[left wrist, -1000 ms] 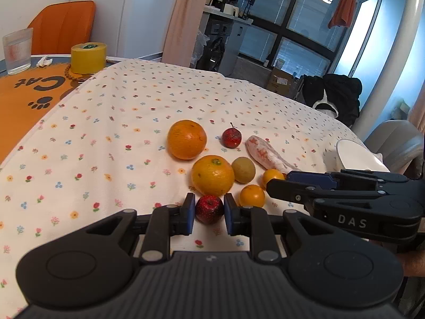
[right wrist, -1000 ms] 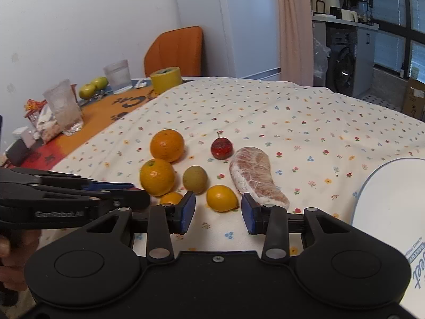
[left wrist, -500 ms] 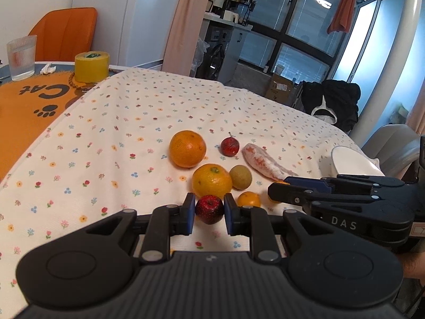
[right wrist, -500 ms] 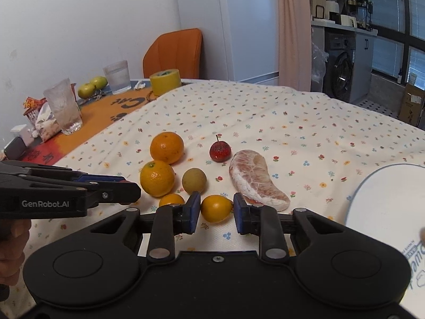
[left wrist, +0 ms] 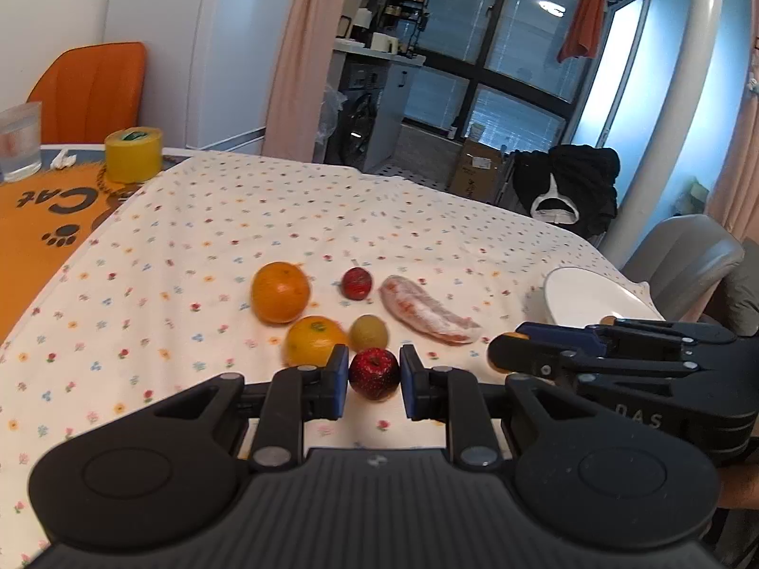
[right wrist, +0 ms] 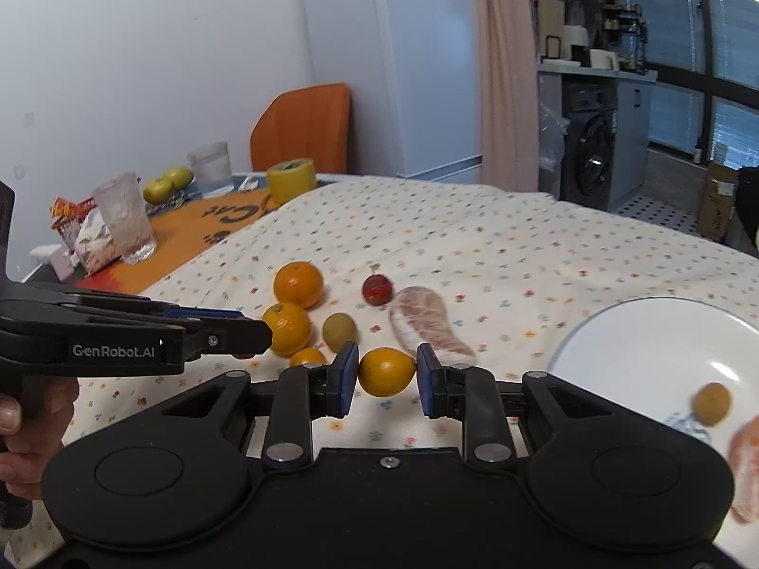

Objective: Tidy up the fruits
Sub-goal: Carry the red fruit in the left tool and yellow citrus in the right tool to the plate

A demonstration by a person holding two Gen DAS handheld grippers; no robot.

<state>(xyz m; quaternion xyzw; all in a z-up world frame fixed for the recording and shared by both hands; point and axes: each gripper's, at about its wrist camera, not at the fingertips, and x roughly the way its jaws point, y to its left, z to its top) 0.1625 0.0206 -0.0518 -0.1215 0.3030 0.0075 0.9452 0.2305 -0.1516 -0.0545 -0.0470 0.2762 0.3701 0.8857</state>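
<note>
1. Both grippers have lifted since a second ago: the right gripper (right wrist: 386,372), then open around a yellow fruit on the cloth, is now closed on that lemon (right wrist: 386,372) and has swung toward the plate (right wrist: 631,332) at the right of its view.
2. At the left of the left wrist view, the flowered cloth (left wrist: 166,284) lies bare up to the orange mat (left wrist: 38,232), leaving open room there.
3. Centre frame, the left gripper (left wrist: 374,374) pinches a small red fruit (left wrist: 374,373) between its blue pads, as before.
4. Beyond it sit two oranges (left wrist: 280,291), a greenish fruit (left wrist: 368,332), another red fruit (left wrist: 356,283) and a peeled segment (left wrist: 427,310).
5. At the right edge of the right wrist view, the plate holds a small brown fruit (right wrist: 710,403); an orange piece there is cut off and blurred.
</note>
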